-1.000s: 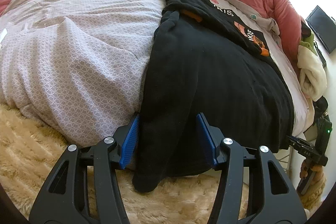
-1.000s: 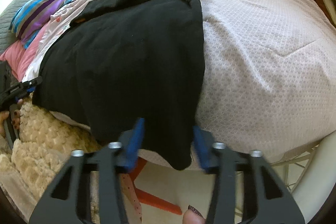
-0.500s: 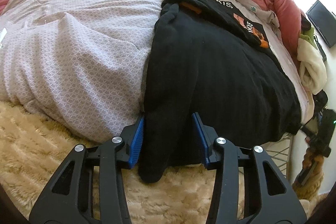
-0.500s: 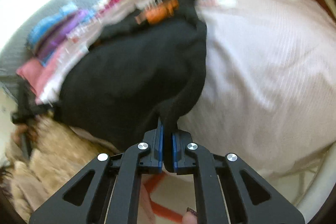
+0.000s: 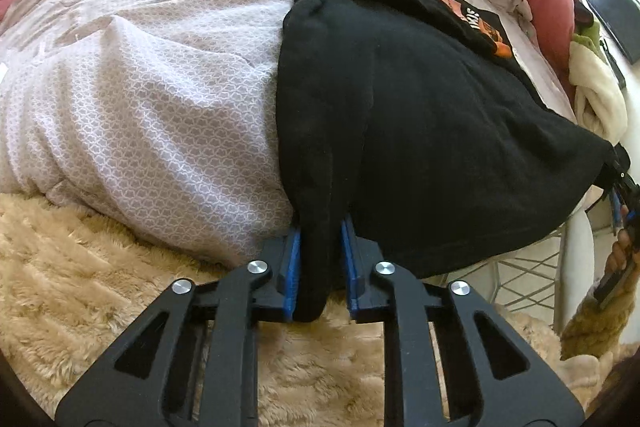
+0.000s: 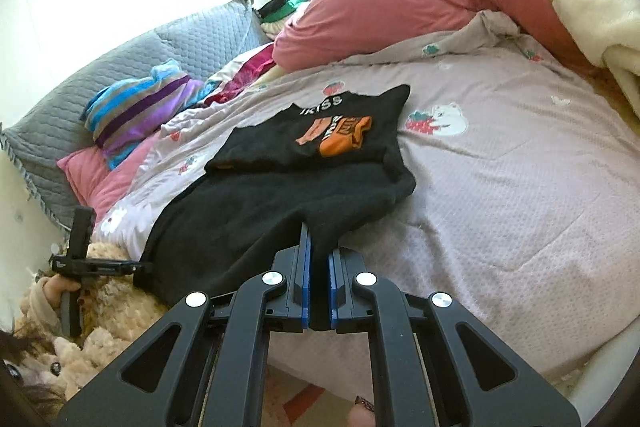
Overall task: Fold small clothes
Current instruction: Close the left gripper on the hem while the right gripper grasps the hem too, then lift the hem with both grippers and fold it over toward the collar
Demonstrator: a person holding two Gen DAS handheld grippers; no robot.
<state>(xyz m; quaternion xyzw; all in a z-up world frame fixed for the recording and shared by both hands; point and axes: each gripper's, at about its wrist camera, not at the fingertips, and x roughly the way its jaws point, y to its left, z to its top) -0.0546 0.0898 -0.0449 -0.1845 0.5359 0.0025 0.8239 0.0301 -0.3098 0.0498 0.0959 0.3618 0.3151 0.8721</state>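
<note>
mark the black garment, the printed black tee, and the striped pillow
black garment [image 6: 256, 223], right wrist view, on its flat middle panel.
printed black tee [image 6: 334, 135], right wrist view, on the orange print.
striped pillow [image 6: 140, 111], right wrist view, on the purple stripe.

Black garment [image 6: 256, 227]; black tee [image 6: 320, 139] with orange print. Lilac patterned duvet [image 6: 520, 187], strawberry motifs. Striped pillow [image 6: 140, 111], probably blue-purple-grey.

home bedroom: bed [image 6: 520, 187], pillows [image 6: 140, 107]

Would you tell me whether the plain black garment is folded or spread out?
Spread out: the black garment lies flat across the bed, bottom corners gripped.
</note>
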